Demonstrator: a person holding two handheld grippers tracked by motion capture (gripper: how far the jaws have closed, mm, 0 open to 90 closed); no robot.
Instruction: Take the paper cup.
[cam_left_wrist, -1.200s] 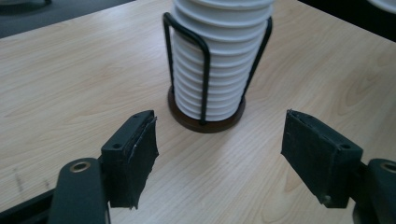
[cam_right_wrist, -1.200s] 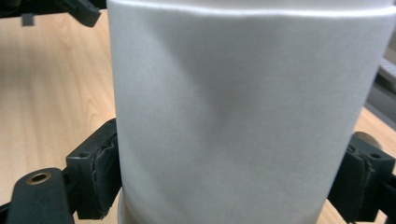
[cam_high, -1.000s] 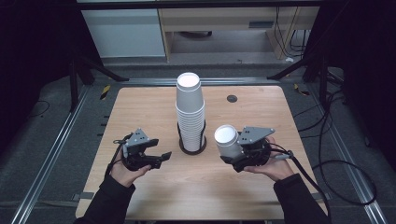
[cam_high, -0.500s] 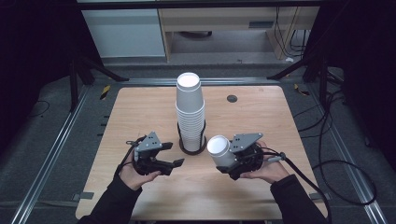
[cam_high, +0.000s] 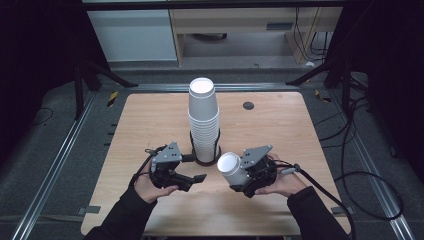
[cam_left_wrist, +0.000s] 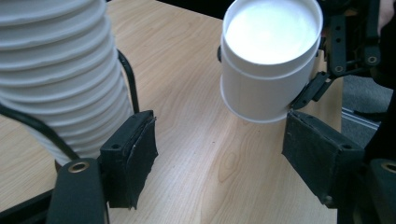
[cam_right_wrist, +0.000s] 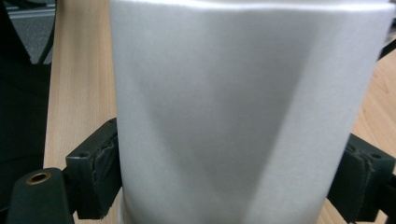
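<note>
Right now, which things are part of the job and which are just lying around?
In the job:
- cup, clamped in the right gripper
- cup stack in its black ring holder
- left gripper, open, near the cup

Lying about:
- black disc on the table's far side
- cables on the floor

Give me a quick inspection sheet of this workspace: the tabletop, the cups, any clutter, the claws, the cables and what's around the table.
Surface: pale wooden table, no spills seen.
Job's things: tall stack of white paper cups standing in a black ring holder at mid-table; one single cup held tilted above the wood, its open mouth facing up and toward the left claw.
Clutter: nothing seen; one small dark round fitting lies in the tabletop toward the far right.
Grippers: left claw open, holding nothing, jaws either side of a gap; right claw clamped on the single cup's wall.
Cables: one trails from the right claw off the table's right edge; more lie on the floor.
Surroundings: grey floor, metal rails, pale cabinets behind.
</note>
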